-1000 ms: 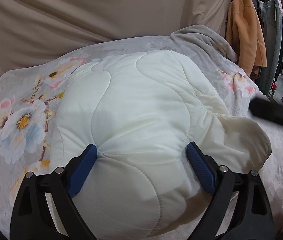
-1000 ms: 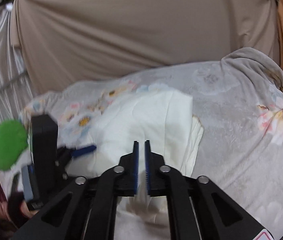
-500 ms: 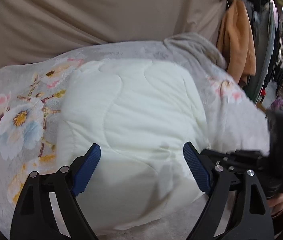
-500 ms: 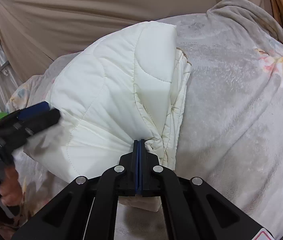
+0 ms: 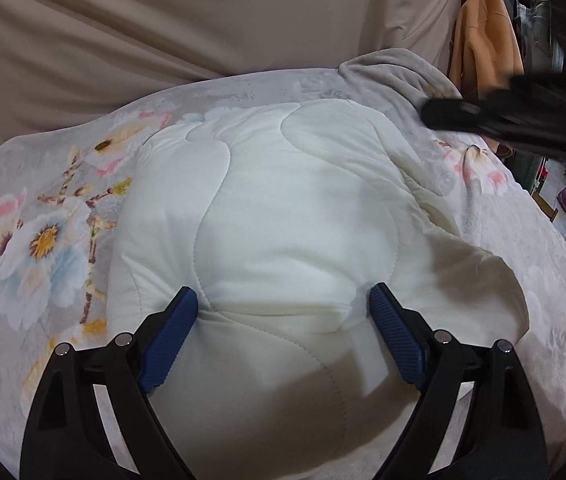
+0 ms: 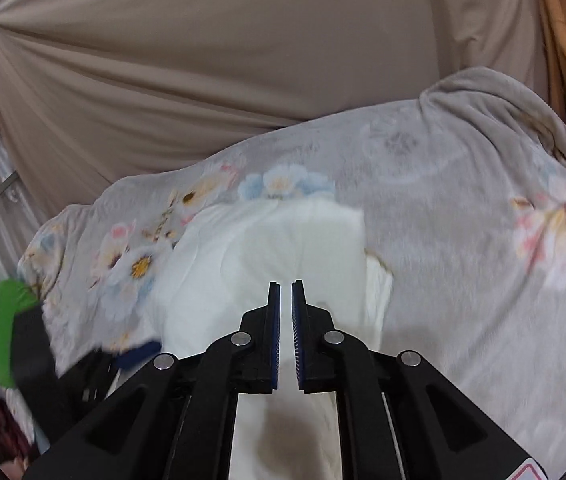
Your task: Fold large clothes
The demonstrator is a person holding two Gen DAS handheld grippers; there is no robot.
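Right gripper [image 6: 286, 284] has let go of the white quilted garment [image 5: 283, 216] and pulled back above it since half a second ago; its jaws are opening a crack, nothing between them. Left gripper [image 5: 283, 304] is spread wide, pads pressed down onto the folded bundle, pinning not pinching. Garment sits mid floral blanket [image 5: 43, 240]. To do this well: keep the left pressing flat, and smooth the loose right flap before releasing. Count: one garment, one blanket, two grippers, one orange coat [image 5: 483, 40] hanging.
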